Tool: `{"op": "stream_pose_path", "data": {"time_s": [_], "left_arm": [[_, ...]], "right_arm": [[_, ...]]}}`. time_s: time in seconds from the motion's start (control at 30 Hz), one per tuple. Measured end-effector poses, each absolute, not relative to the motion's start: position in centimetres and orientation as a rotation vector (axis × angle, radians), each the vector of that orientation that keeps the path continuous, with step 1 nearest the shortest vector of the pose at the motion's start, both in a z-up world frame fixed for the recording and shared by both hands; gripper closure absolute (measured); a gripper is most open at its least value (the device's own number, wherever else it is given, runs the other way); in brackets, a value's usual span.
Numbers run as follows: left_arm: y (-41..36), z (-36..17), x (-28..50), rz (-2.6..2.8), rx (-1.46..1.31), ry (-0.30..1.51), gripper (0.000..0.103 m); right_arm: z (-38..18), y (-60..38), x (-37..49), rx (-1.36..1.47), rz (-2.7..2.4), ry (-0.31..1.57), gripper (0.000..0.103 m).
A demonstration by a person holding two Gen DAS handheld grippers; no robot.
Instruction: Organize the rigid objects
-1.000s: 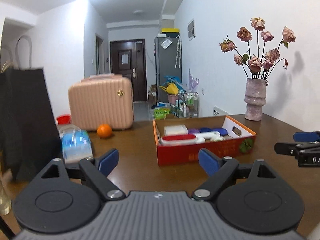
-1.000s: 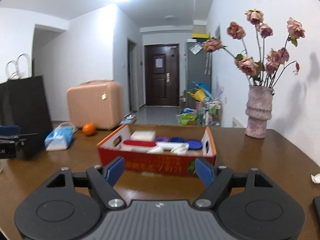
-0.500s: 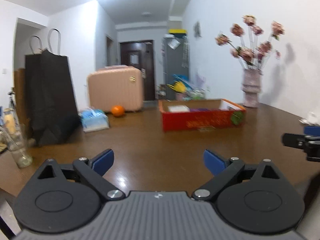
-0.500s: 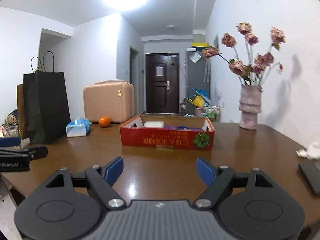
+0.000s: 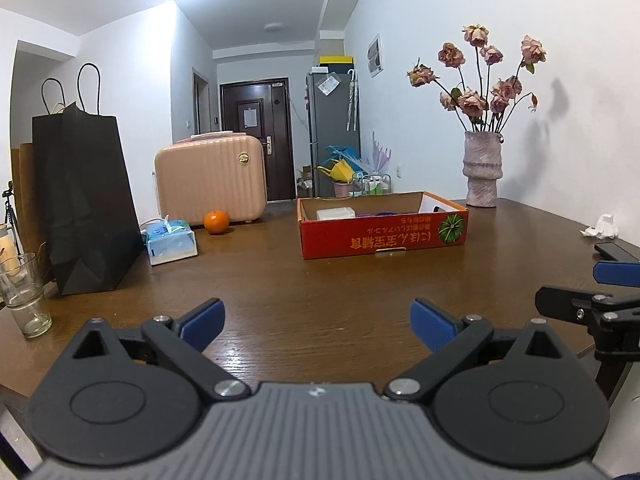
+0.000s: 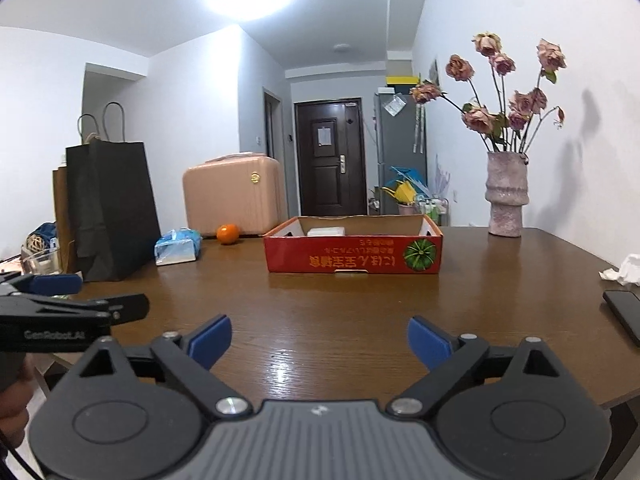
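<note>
A red cardboard box (image 5: 383, 235) stands on the brown table (image 5: 320, 288); it also shows in the right wrist view (image 6: 354, 254). A white box (image 5: 335, 214) and purple and blue items lie inside, mostly hidden by the wall. My left gripper (image 5: 316, 320) is open and empty over the table's near edge, well back from the box. My right gripper (image 6: 319, 338) is open and empty, beside it to the right. Each gripper shows at the edge of the other's view.
A black paper bag (image 5: 86, 204), a tissue pack (image 5: 171, 240), an orange (image 5: 216, 222) and a pink suitcase (image 5: 211, 178) stand to the left. A glass (image 5: 24, 296) is at the near left edge. A vase of flowers (image 5: 482, 174), crumpled tissue (image 6: 624, 270) and a phone (image 6: 626, 316) are on the right.
Both grippers have pulled back from the box toward the table's near edge. The box now looks smaller and farther. Both stay open and empty.
</note>
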State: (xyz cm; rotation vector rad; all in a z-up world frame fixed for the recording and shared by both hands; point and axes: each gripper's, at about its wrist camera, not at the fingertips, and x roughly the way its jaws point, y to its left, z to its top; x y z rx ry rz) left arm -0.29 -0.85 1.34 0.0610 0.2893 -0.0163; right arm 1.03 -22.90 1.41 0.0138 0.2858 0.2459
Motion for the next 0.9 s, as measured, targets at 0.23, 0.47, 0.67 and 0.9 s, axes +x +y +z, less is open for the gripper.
{"op": "stream_pose_path", "data": {"time_s": [0.23,0.47,0.67,0.9], "left_arm": [[-0.91,1.46,-0.56,-0.036,0.063,0.275,0.001],[-1.05,1.44,-0.45,-0.044,0.061,0.28,0.001],[-1.05,1.43,-0.41,-0.043,0.06,0.278,0.001],[-1.16,1.5,-0.49,-0.044,0.062,0.275,0.0]], "right_arm": [[1.39,-23.36,1.24,0.025,0.215,0.289,0.008],[1.39,-23.41,1.29,0.024,0.213,0.29,0.008],[1.36,-23.3,1.42,0.02,0.219,0.298,0.008],[1.36,-23.38,1.42,0.022,0.217,0.298,0.008]]}}
